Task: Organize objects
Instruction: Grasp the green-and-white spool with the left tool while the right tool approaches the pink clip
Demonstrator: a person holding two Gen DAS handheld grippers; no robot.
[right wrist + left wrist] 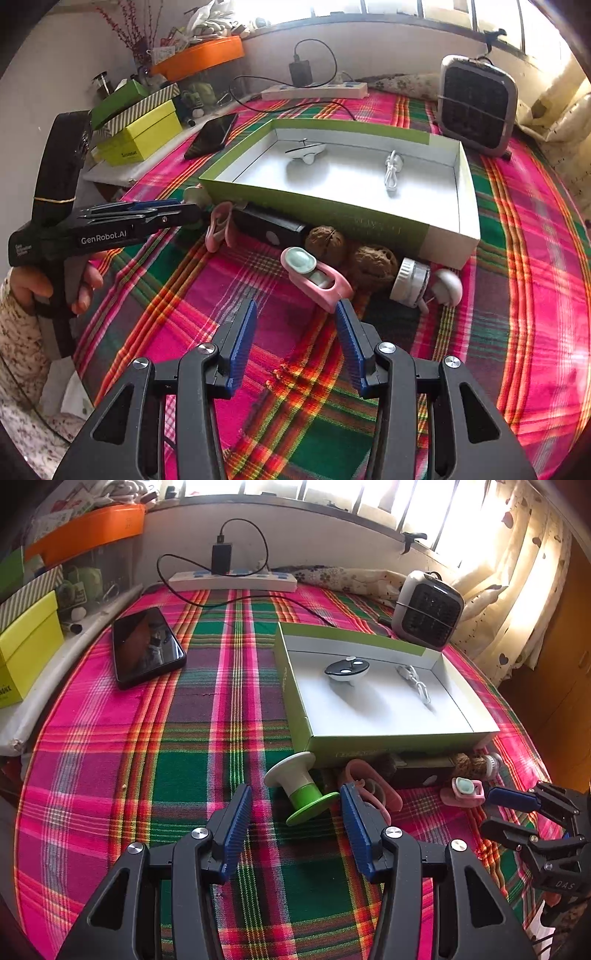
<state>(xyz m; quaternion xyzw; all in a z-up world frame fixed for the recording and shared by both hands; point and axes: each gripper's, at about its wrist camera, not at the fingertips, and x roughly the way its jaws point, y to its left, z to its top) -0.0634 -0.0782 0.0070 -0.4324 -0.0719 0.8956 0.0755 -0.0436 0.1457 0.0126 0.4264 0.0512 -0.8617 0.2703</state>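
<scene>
Open green box (pixel 373 734) sits on the plaid tablecloth (pixel 207 709), white inside, holding two things: a small black-and-white round gadget (pixel 346 669) toward its far left and a coiled white cable (pixel 415 681) to the right of it, well apart.

Loose objects line the box's near wall. From the left wrist view: green-and-white spool (pixel 301 788) lying on its side at 12 o'clock just past the left gripper (pixel 295 830), pink clip (pixel 373 786) at 1 o'clock touching the right finger tip, black rectangular item (pixel 421 771) against the box wall.

From the right wrist view: pink holder with a pale green oval piece (pixel 316 277) at 12 o'clock, its near end touching the tip of the right gripper (pixel 295 347)'s right finger. Two walnuts (pixel 349 251) just behind it, against the box. A clear jar with a ribbed white lid (pixel 410 282) lies on its side at 1 o'clock, white mushroom-shaped thing (pixel 448 286) just beside it.

Left gripper: fingers wide apart, nothing between them, spool just ahead of the gap. Right gripper: fingers wide apart, nothing held, pink holder at the mouth of the gap.

Further out on the counter: black phone (pixel 147 646) at 10 o'clock in the left view, white power strip (pixel 232 579) with a black charger (pixel 221 558) plugged in at the far edge, small grey fan heater (pixel 426 611) beyond the box's far right corner. Yellow-green box (pixel 26 646) on the side shelf at left.
</scene>
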